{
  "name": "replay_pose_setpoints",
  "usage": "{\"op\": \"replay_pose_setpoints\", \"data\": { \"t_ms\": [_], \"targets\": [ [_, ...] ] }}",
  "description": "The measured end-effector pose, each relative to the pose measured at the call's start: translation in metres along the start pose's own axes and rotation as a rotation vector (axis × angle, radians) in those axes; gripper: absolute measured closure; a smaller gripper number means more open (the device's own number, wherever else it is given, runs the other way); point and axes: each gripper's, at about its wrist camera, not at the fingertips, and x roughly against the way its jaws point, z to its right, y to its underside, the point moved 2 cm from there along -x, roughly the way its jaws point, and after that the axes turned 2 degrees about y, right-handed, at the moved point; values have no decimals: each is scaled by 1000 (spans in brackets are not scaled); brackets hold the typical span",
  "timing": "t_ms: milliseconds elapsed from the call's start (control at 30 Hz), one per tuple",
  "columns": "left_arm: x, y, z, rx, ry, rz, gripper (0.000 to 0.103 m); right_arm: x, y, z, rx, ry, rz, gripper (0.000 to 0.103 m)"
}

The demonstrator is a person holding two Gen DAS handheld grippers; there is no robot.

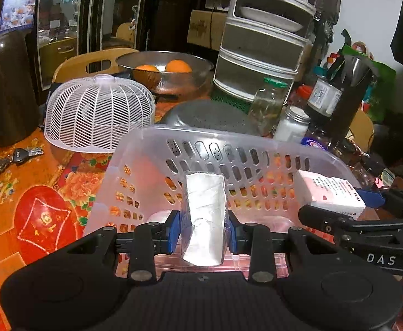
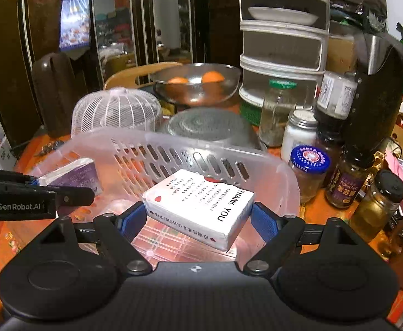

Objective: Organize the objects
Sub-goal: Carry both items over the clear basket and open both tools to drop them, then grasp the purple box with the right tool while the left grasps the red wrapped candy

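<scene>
The bottom of the clear basket point(image 1: 157, 138) is partly hidden by both grippers. The left gripper point(image 1: 203, 230) is tipped down over it, pinching a wrapped tissue pack point(image 1: 205, 215). A white pack point(image 2: 201, 207) reading "THANK YOU" is squeezed between the wide-spread fingers of the right gripper point(image 2: 198, 218), marked "DAS".
</scene>
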Motion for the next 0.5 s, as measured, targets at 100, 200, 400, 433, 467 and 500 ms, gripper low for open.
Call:
{"op": "replay_pose_setpoints", "data": {
  "t_ms": [100,200,400,433,467,500],
  "targets": [
    [-6,1,3,-14,-5,-7,65,-3,-1,2,-9,-14,-13,18],
    [-9,2,5,-20,-12,4,64,-4,0,1,-11,-23,-24,17],
    [7,4,9,-31,-16,93,32,7,-2,2,-27,-36,31,1],
    [14,5,9,-28,-14,121,27,14,-2,3,-29,-28,57,1],
    [23,7,9,-24,-5,150,23,23,-1,4,-34,-22,88,1],
    [35,11,10,-21,11,185,21,32,0,6,-44,-20,112,0]
  ]
}}
